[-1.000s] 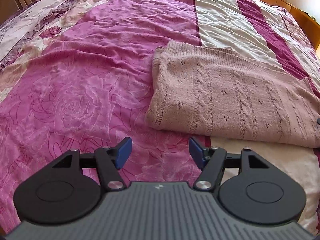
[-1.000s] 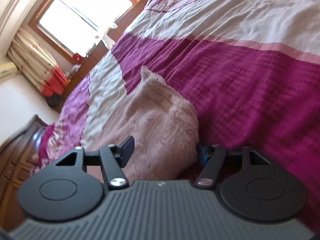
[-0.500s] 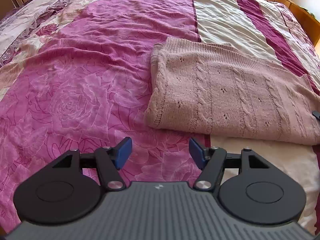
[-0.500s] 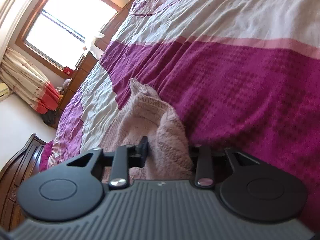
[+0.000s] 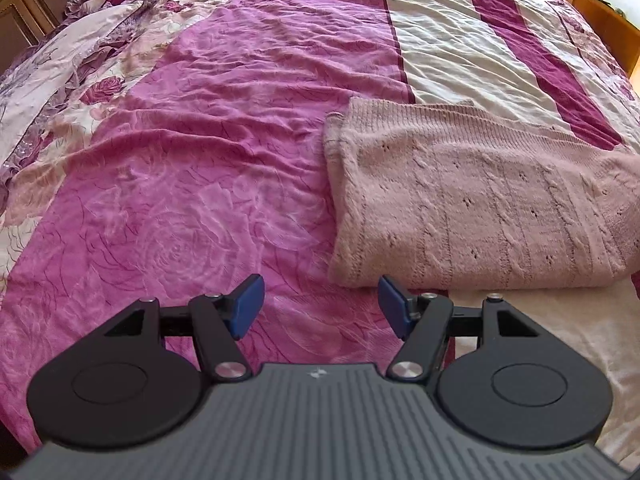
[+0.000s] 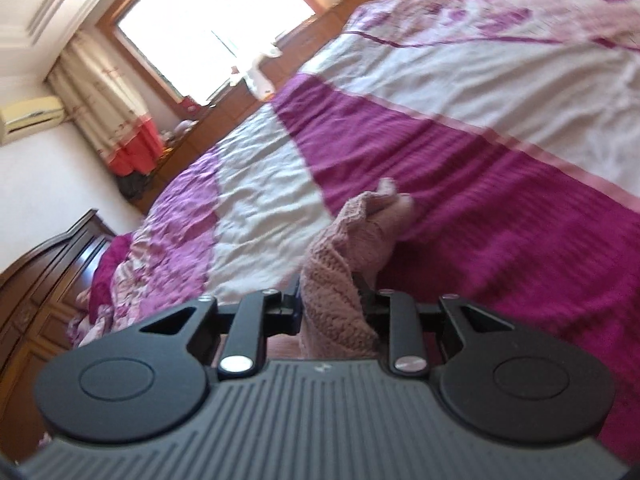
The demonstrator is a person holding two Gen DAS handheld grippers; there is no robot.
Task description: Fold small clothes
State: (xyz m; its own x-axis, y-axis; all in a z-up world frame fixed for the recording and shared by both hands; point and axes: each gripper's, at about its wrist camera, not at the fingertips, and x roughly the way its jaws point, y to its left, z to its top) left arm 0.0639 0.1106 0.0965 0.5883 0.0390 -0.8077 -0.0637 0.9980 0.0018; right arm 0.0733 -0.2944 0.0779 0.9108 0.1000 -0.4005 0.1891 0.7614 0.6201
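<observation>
A pink cable-knit sweater (image 5: 480, 204) is pinched at its end by the right gripper (image 6: 332, 304); the left gripper (image 5: 320, 304), spread wide and empty, hangs just beside its near corner on the bedspread (image 5: 200, 140). The held end is best carried low and squarely across.

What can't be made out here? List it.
- Right tongs: pads hidden by the pink sweater bunched between them, right wrist view.
- Sweater's right end: cut off by the frame edge, left wrist view.
- Bedspread pattern: smeared by motion blur, right wrist view.
- Left tongs: open and empty; their height above the bedspread is unclear.
</observation>
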